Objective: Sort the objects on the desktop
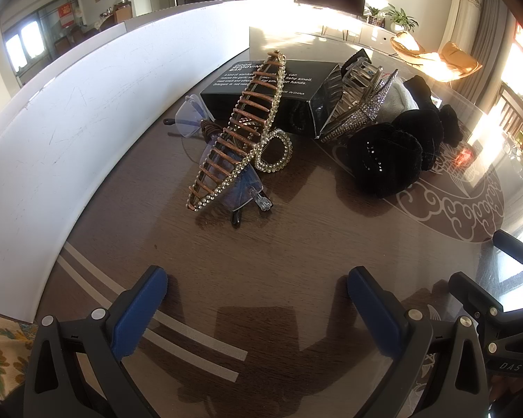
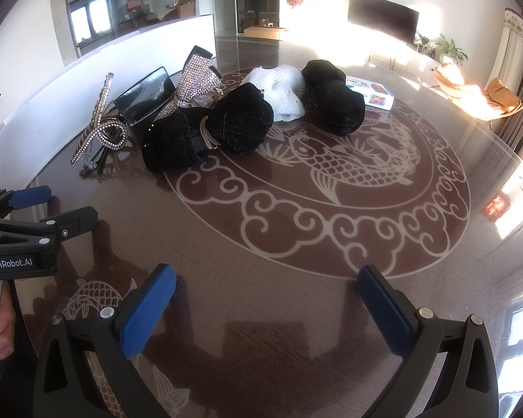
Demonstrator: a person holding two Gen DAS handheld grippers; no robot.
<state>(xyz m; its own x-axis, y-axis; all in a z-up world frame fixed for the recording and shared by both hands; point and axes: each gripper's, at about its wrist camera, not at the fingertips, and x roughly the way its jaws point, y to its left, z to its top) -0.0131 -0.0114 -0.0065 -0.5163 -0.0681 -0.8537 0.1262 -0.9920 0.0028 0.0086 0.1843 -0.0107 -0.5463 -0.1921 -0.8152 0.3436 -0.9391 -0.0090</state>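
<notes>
A pile lies on the dark round table [image 1: 296, 244]. A brown rhinestone hair comb clip [image 1: 240, 129] leans on clear glasses [image 1: 233, 188] and a black box [image 1: 261, 87]. A silver rhinestone claw clip [image 1: 359, 104] sits right of the box. A black velvet bow [image 1: 387, 156] lies further right; it also shows in the right wrist view [image 2: 205, 129], with a white knit cloth [image 2: 282, 87] and a second black bow [image 2: 334, 101]. My left gripper [image 1: 258, 306] is open and empty, short of the comb clip. My right gripper [image 2: 266, 306] is open and empty over the table pattern.
A white board [image 1: 69, 111] curves along the table's left side. A small colourful box [image 2: 369, 94] lies behind the bows. The left gripper shows at the left edge of the right wrist view [image 2: 35, 216]. A floral cloth [image 1: 0, 351] sits at the lower left.
</notes>
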